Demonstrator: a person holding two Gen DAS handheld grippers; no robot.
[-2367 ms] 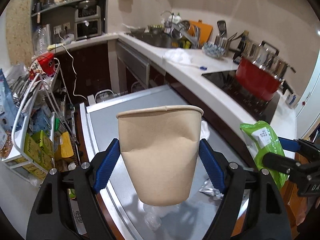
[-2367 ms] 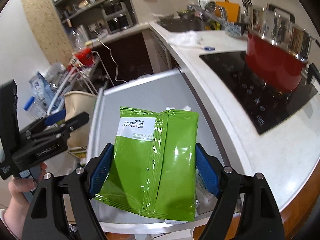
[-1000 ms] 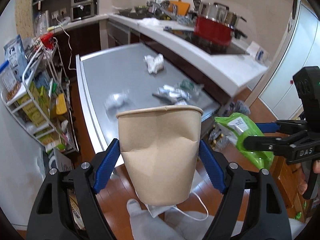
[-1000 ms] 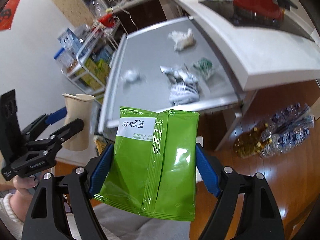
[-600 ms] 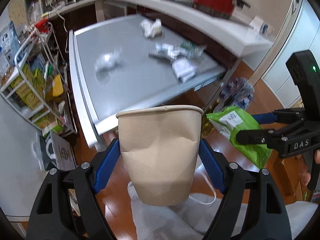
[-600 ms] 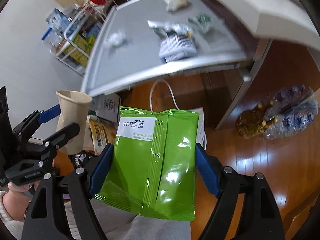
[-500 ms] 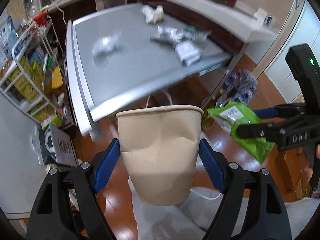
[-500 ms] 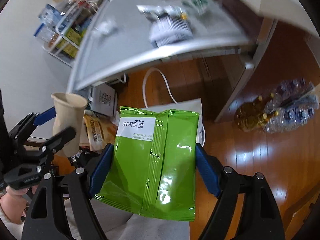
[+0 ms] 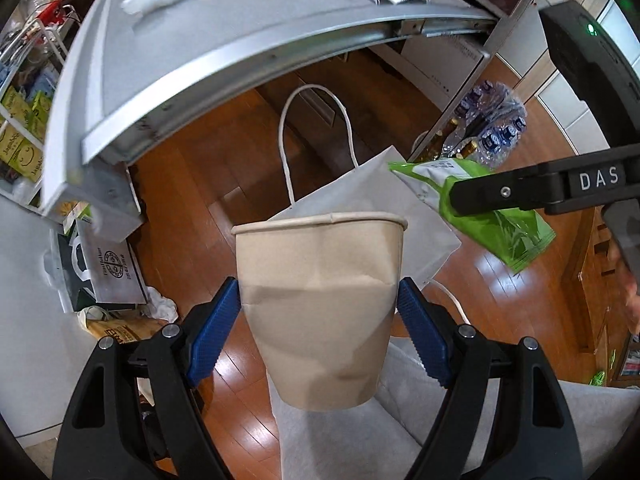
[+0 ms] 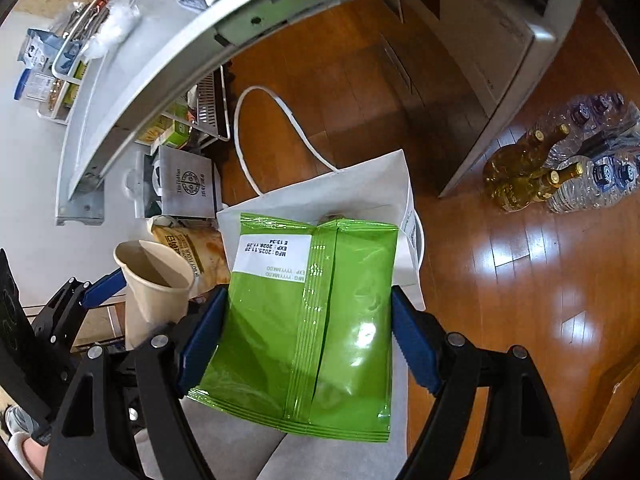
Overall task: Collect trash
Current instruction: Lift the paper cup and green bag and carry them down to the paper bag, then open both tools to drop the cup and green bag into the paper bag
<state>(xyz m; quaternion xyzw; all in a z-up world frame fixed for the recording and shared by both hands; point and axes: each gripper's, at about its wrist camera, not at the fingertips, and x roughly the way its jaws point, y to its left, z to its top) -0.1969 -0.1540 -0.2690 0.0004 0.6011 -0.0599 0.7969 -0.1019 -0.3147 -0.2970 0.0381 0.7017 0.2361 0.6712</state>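
Crumpled paper cup [image 9: 320, 312] pinched between the left gripper [image 9: 320, 312] pads, green snack packet [image 10: 308, 320] clamped in the right gripper [image 10: 308, 320], white paper bag [image 10: 320, 196] seen just beyond both tips, on the wooden floor [image 10: 500, 260].

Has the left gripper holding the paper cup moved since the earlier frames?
Yes. The left gripper with the paper cup has come down off the grey table, whose edge now sits above it, toward the white paper bag on the floor.
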